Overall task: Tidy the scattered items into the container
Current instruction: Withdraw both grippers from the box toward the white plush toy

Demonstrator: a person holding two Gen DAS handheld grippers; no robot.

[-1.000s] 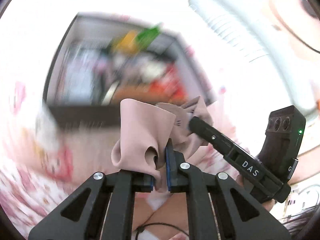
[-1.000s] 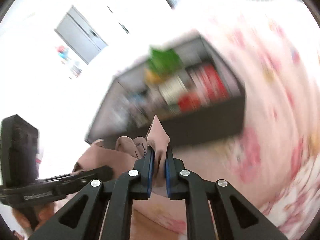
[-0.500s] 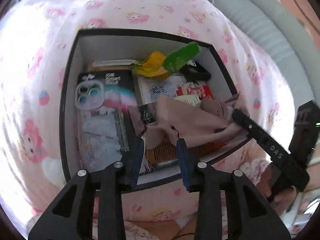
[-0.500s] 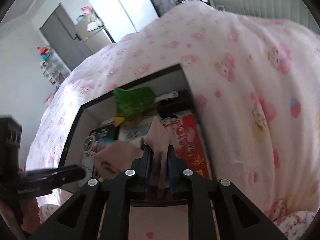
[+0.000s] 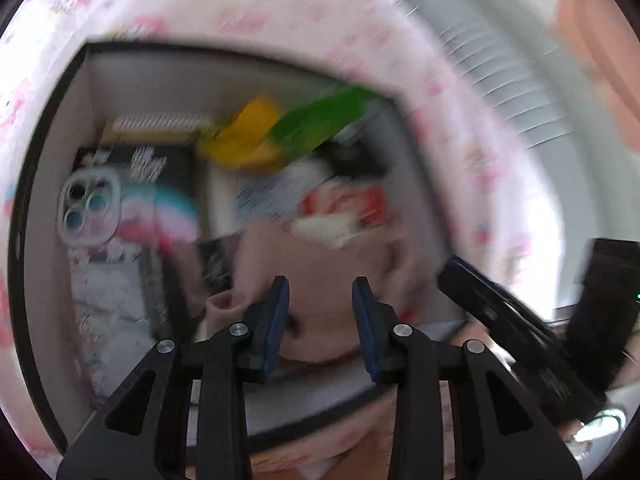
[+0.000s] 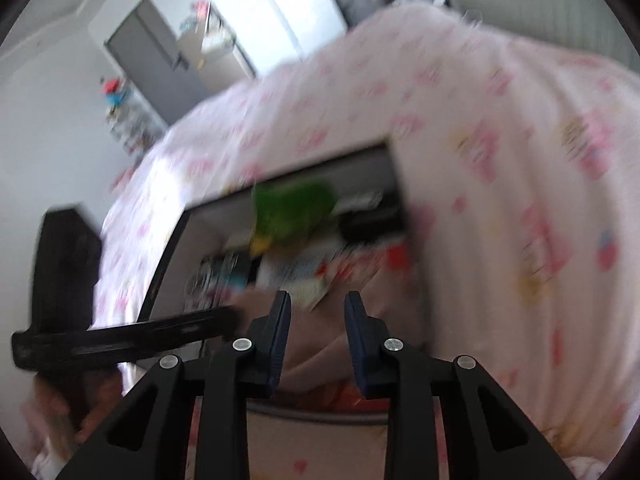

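Well, both claws hang over the box [image 5: 24,184] on the flowered bedspread [image 6: 500,152], and the pink cloth [image 5: 320,268] lies slumped inside it, right ahead of and below the left claw [image 5: 320,300], draped over the clutter near the front wall. The left claw stands part open with nothing pinched; the cloth sits beyond its pads, not between them. The right claw [image 6: 316,312] is opening its jaws just now, and the cloth [image 6: 320,344] shows in the gap, loose, not pressed by either pad. Past the left claw's tips, deeper in the box, lie a phone case [image 5: 90,208], a yellow and green packet [image 5: 288,132] and a red pack [image 5: 352,204], all blurred. My guess is the cloth is light, limp and stretchy: it will sag and may trail over the rim. If it needs shifting, a bunched fold near the middle looks the best hold, not a thin edge.
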